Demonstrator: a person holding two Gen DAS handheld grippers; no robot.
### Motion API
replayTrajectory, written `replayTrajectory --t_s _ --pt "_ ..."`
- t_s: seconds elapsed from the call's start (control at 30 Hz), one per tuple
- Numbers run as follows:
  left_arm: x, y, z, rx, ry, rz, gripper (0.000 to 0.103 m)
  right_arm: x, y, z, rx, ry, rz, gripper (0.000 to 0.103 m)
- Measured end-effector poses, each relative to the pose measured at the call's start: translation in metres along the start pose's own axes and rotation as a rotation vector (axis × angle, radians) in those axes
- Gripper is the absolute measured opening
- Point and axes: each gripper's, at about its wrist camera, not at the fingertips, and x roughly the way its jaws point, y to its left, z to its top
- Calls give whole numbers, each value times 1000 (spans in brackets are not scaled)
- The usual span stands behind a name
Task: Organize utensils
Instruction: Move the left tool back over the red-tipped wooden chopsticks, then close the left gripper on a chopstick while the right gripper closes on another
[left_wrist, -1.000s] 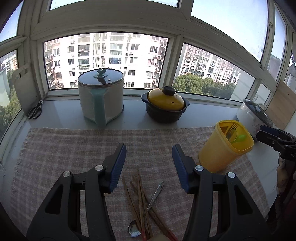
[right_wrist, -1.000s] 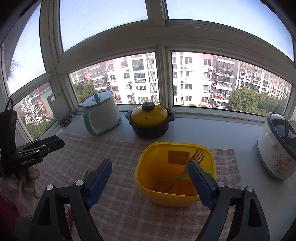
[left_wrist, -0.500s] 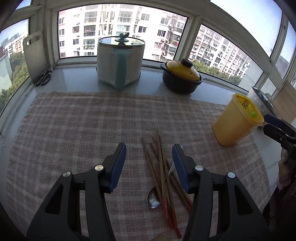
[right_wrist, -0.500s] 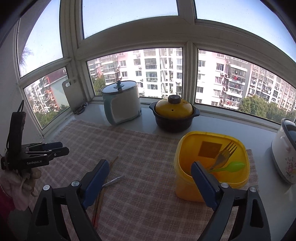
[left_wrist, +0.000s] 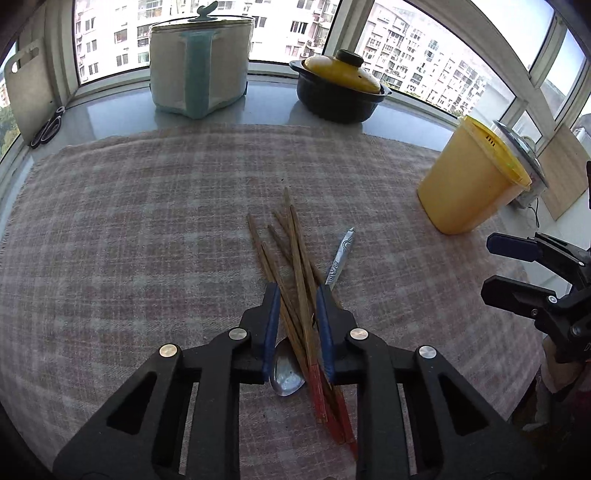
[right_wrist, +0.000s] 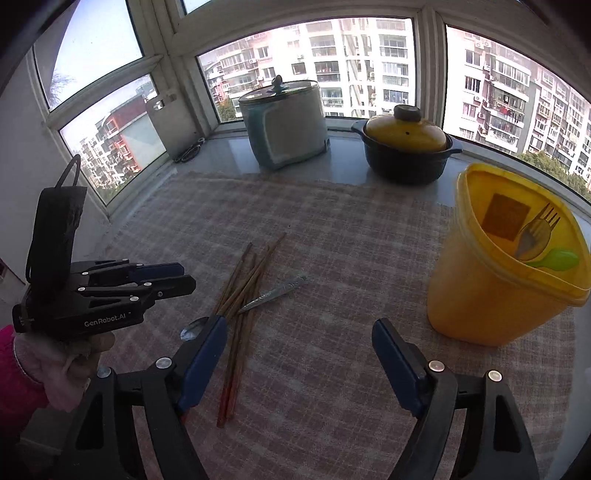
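The left gripper (left_wrist: 295, 325), its jaws just narrowed around the chopsticks (left_wrist: 295, 266), is not clearly clamped; the spoon (left_wrist: 288, 365) should be excluded. The right gripper (right_wrist: 299, 354) is held open.

Spoon (left_wrist: 287, 371): bowl partly covered by chopsticks (left_wrist: 295, 280), handle middle hidden beneath them.
Chopsticks: red ends partly behind the right finger of left gripper (left_wrist: 297, 321); pad contact not discernible.
Right gripper (right_wrist: 299, 363): fingers cut off by the lower edge in the right wrist view.
Fork (right_wrist: 535, 232) and green spoon (right_wrist: 556, 258): lower parts concealed inside yellow container (right_wrist: 491, 295).
Scissors (left_wrist: 48, 127): partly cut off, detail too small.
Rice cooker (left_wrist: 517, 144): mostly hidden behind the yellow container.
Pot with blue handle (left_wrist: 199, 62): lid top cropped by the upper edge.
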Motion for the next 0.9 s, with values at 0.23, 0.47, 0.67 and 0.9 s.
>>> replayTrajectory --t_s 0.23,0.47,0.67,0.9 --pt "22 -6 1 56 51 6 17 23 -1 -9 53 77 44 66" --pt "44 -4 2 86 90 44 15 41 4 -15 69 135 71 52" --pt "54 -7 6 123 105 60 14 47 6 -15 70 153 75 48" --pt "63 -12 11 156 118 80 14 54 5 -15 81 169 77 46"
